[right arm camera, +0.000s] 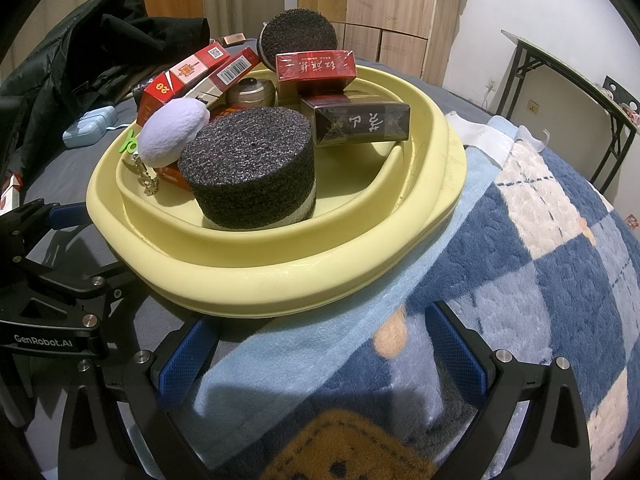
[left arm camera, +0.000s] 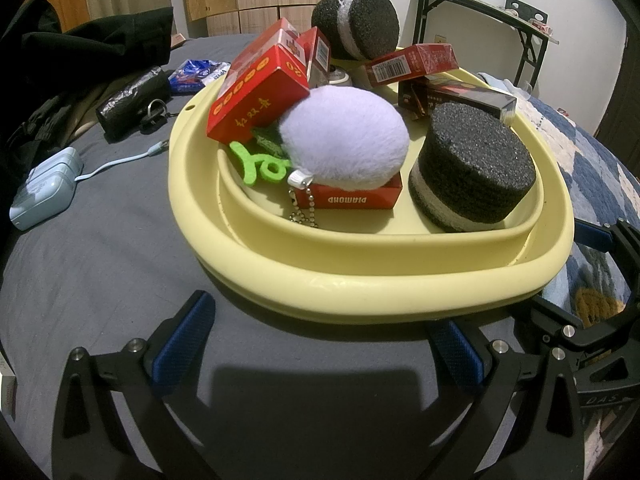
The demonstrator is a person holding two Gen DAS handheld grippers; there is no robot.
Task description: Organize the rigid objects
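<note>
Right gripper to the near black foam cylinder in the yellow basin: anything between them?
Only the yellow basin rim. The right gripper is open and sits low over the blanket, with the basin's double-walled near edge rising between it and the black foam cylinder. Coming in from above the rim, nothing visible blocks the cylinder's top.

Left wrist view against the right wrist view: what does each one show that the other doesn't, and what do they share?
Only the left wrist view shows the black bag roll and blue snack packet on the grey sheet. Only the right shows the checked blanket and the dark box's lettered face. Both share the yellow basin, near foam cylinder, white plush ball, and both open grippers.
</note>
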